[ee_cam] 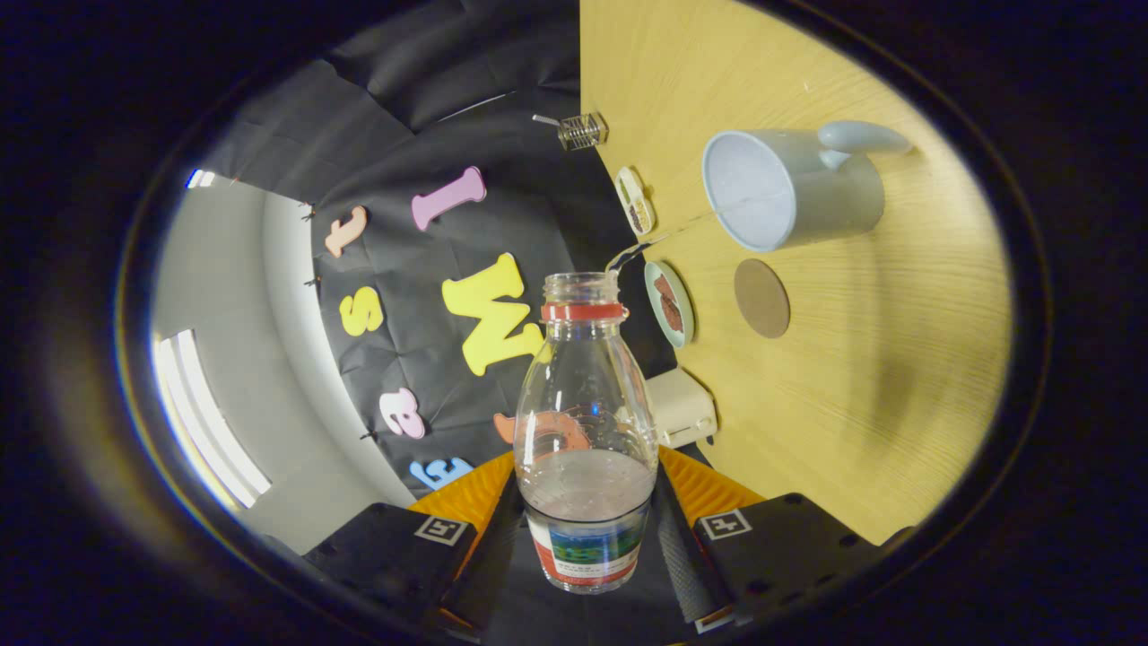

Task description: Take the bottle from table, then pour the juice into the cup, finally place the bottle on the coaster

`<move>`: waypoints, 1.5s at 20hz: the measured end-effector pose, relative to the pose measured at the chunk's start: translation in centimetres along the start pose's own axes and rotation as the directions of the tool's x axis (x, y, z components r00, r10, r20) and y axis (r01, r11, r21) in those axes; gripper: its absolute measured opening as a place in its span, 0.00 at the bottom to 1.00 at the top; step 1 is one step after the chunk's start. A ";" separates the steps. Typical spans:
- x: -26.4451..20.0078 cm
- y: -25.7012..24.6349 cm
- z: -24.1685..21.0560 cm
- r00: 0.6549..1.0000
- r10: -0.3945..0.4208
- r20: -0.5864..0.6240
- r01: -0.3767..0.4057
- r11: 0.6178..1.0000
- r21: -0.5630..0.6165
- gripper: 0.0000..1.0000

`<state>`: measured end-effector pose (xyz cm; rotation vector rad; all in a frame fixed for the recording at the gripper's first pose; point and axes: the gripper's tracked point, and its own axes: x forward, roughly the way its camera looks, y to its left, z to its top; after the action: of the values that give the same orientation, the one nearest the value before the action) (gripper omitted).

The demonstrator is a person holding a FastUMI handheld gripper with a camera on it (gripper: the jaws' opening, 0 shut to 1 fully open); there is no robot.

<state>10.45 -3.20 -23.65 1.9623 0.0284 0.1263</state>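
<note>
My gripper [587,529] is shut on a clear bottle [585,422], both fingers pressing its labelled lower body. The whole view is rolled sideways, so the bottle is tipped over. Its open mouth with a red neck ring [583,311] points toward the pale blue cup [789,188] on the wooden table. A thin stream of liquid [668,235] runs from the mouth into the cup's opening. Some clear liquid is left in the bottle. A round brown coaster [761,298] lies on the table beside the cup.
A small round dish [669,303] with brown contents and a small oval dish [635,201] sit near the table's edge by the cup. A wire holder [582,131] stands farther along that edge, and a cream box [682,408] sits close to the bottle.
</note>
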 end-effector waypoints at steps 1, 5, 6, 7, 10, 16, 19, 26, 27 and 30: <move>0.0 0.0 0.1 1.000 0.001 0.001 -0.001 1.000 0.006 0.79; -0.1 1.0 0.1 1.000 0.020 -0.002 -0.020 0.999 0.041 0.79; 0.0 1.2 0.2 1.000 0.020 -0.002 -0.020 0.999 0.045 0.78; 0.0 1.4 0.3 1.000 0.023 0.003 -0.024 0.998 0.051 0.78; -0.1 2.3 0.3 0.999 0.037 0.004 -0.037 0.995 0.096 0.79; 0.1 3.9 0.3 0.998 0.058 0.004 -0.058 0.982 0.177 0.79; 0.5 4.3 0.2 0.998 0.061 0.001 -0.060 0.974 0.220 0.78; 0.4 7.9 0.4 0.988 0.153 0.005 -0.147 0.942 0.301 0.79; 0.6 8.5 0.6 0.985 0.173 0.010 -0.168 0.935 0.314 0.78; 0.1 8.0 2.5 0.985 0.166 0.053 -0.174 0.918 0.357 0.78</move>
<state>10.47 -8.59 -17.26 2.3339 -0.1442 0.2268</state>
